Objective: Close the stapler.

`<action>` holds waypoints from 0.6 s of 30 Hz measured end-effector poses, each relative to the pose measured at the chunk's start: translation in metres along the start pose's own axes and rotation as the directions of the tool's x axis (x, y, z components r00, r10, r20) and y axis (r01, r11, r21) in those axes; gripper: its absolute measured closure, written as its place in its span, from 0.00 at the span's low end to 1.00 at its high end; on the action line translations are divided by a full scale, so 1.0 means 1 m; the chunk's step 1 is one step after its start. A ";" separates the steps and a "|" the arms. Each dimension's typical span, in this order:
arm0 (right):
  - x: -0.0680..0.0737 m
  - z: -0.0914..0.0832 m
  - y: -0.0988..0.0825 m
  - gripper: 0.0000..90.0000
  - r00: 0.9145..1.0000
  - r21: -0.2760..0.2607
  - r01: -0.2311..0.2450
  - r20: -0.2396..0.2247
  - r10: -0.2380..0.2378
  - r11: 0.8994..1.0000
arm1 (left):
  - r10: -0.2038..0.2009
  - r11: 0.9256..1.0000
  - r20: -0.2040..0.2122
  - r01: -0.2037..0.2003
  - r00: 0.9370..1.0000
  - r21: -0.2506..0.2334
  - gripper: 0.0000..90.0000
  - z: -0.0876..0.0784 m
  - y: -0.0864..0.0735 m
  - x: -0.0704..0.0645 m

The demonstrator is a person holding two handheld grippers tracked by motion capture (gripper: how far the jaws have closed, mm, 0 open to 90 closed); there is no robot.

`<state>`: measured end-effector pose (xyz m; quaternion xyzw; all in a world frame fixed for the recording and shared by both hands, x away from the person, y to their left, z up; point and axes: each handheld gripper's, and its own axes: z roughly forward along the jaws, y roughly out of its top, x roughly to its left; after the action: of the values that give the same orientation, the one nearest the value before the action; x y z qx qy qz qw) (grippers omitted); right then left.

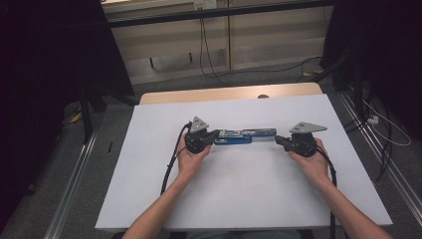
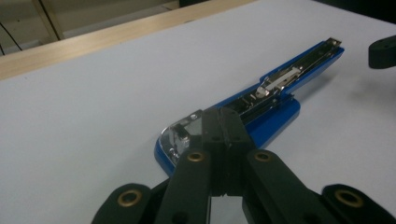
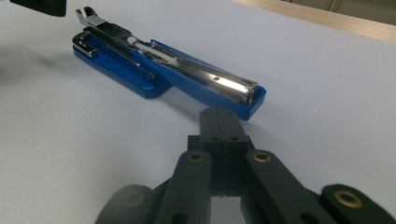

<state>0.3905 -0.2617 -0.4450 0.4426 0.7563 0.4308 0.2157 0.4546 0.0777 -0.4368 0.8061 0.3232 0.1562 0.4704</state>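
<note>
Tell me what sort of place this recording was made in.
Probably a lab or recording room, not a home: a white table among black curtains, metal floor rails and loose cables, with one opened blue stapler laid out.

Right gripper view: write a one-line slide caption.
Shut right gripper points at the opened blue stapler lying on the white table.

A blue stapler (image 1: 245, 136) with silver metal lies on white table (image 1: 249, 189).

a lab or test room is suggested: a white-topped table (image 1: 239, 199) is flanked by metal floor rails (image 1: 74, 184), black curtains (image 1: 45, 74) are hung at both sides, and loose cables (image 1: 209, 59) are trailed across grey carpet.
</note>
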 end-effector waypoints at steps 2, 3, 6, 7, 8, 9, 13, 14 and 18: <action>-0.001 0.000 0.000 1.00 1.000 -0.001 0.002 0.001 -0.002 1.000 | 0.003 1.000 -0.003 -0.003 1.000 0.004 1.00 0.003 -0.001 -0.001; 0.000 0.001 0.001 1.00 1.000 0.001 0.003 0.001 -0.003 1.000 | 0.009 1.000 -0.007 -0.009 1.000 0.013 1.00 0.004 -0.001 -0.001; 0.000 0.002 0.001 1.00 1.000 0.007 0.001 0.000 -0.001 1.000 | 0.016 1.000 -0.014 -0.016 1.000 0.025 1.00 0.007 -0.002 -0.001; 0.000 0.003 0.001 1.00 1.000 0.010 0.004 0.000 -0.004 1.000 | 0.020 0.999 -0.022 -0.020 1.000 0.029 1.00 0.007 -0.003 0.000; 0.000 0.003 0.001 1.00 1.000 0.013 0.002 -0.002 -0.002 1.000 | 0.019 0.999 -0.028 -0.018 0.999 0.028 1.00 0.008 -0.003 0.001; 0.000 0.004 0.001 1.00 1.000 0.015 0.005 -0.002 -0.005 1.000 | 0.014 1.000 -0.029 -0.014 0.999 0.028 1.00 0.009 -0.003 0.002; 0.000 0.005 0.000 1.00 1.000 0.020 0.005 -0.003 -0.005 1.000 | 0.024 0.999 -0.020 -0.024 1.000 0.037 1.00 0.011 -0.005 0.002; 0.001 0.005 0.000 1.00 1.000 0.020 0.005 -0.005 -0.005 1.000 | 0.032 0.999 -0.017 -0.031 0.999 0.042 1.00 0.013 -0.006 0.002; 0.002 0.005 0.001 1.00 1.000 0.018 0.015 -0.010 -0.015 1.000 | 0.039 0.998 -0.014 -0.038 0.999 0.051 1.00 0.016 -0.008 0.000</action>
<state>0.3932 -0.2572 -0.4466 0.4367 0.7645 0.4246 0.2112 0.4604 0.0698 -0.4513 0.8226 0.3150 0.1633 0.4443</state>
